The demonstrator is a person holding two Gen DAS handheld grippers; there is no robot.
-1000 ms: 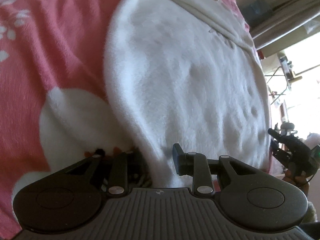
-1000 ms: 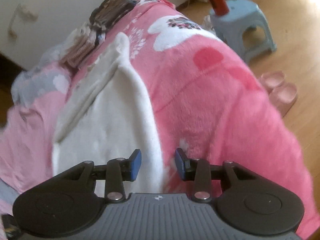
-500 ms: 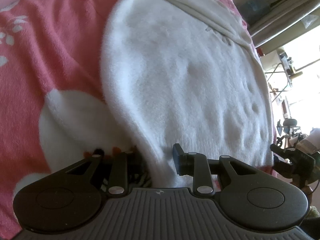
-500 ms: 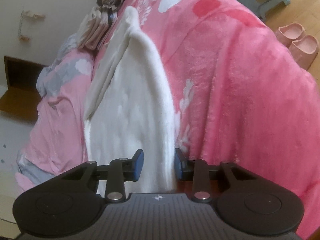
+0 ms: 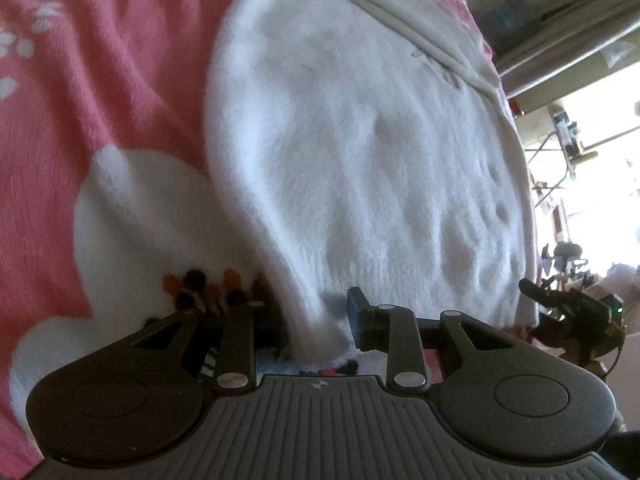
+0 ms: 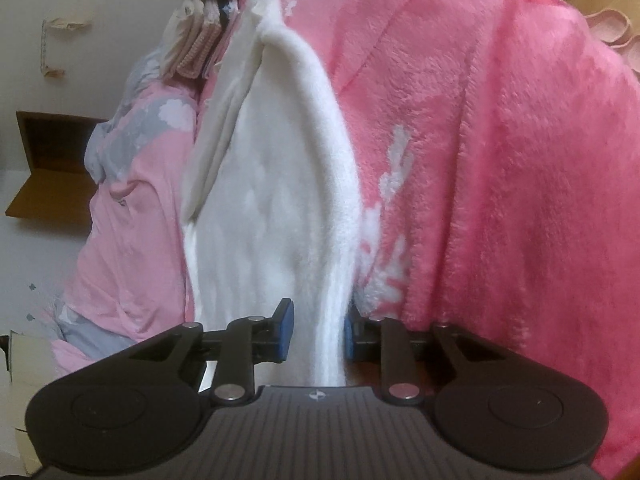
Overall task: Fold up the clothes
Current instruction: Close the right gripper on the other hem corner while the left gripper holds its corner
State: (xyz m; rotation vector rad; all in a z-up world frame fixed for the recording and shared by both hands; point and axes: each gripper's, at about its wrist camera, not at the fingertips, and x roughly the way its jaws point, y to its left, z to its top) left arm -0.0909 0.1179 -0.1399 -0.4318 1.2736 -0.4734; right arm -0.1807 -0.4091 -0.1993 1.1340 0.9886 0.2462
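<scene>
A white fluffy garment (image 5: 360, 152) lies spread on a pink blanket (image 5: 100, 80). My left gripper (image 5: 314, 320) is shut on the garment's near corner; the cloth covers its left finger, while the right fingertip (image 5: 358, 312) shows. In the right wrist view the same garment (image 6: 272, 200) runs away from me. Its folded right edge passes between the blue pads (image 6: 285, 332) of my right gripper (image 6: 318, 332), whose jaws are closing on it, both pads against the cloth. The right gripper (image 5: 568, 312) also shows at the garment's far corner in the left wrist view.
A stack of folded clothes (image 6: 204, 20) sits at the bed's far end. A pale pink and grey sheet (image 6: 132, 184) hangs on the left, beside a cardboard box (image 6: 40, 168). Pink slippers (image 6: 612, 32) lie on the wooden floor to the right.
The right gripper tilted and turned along the bed while its pads drew in onto the garment's edge. The left gripper kept its hold in place.
</scene>
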